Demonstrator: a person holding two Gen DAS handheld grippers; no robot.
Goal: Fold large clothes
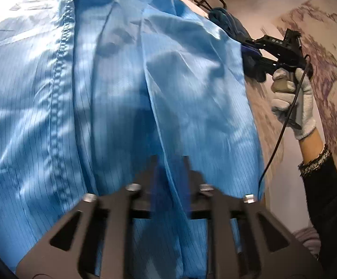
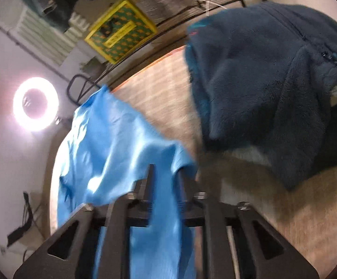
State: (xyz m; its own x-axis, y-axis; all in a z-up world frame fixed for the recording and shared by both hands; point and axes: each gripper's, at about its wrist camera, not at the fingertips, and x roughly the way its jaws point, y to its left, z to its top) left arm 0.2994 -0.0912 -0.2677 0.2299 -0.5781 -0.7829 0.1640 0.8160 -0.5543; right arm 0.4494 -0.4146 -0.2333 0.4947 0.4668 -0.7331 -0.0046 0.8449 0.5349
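Note:
A large light-blue pinstriped garment fills most of the left wrist view, held up and hanging in folds. My left gripper is shut on a fold of it. The right gripper shows at the garment's far right edge in the left wrist view, held by a gloved hand. In the right wrist view my right gripper is shut on the same blue garment, which drapes to the left and down between the fingers.
A dark blue fleece jacket lies on the beige table surface just beyond the right gripper. A ring light glows at left. A yellow-green box and a black wire rack stand behind.

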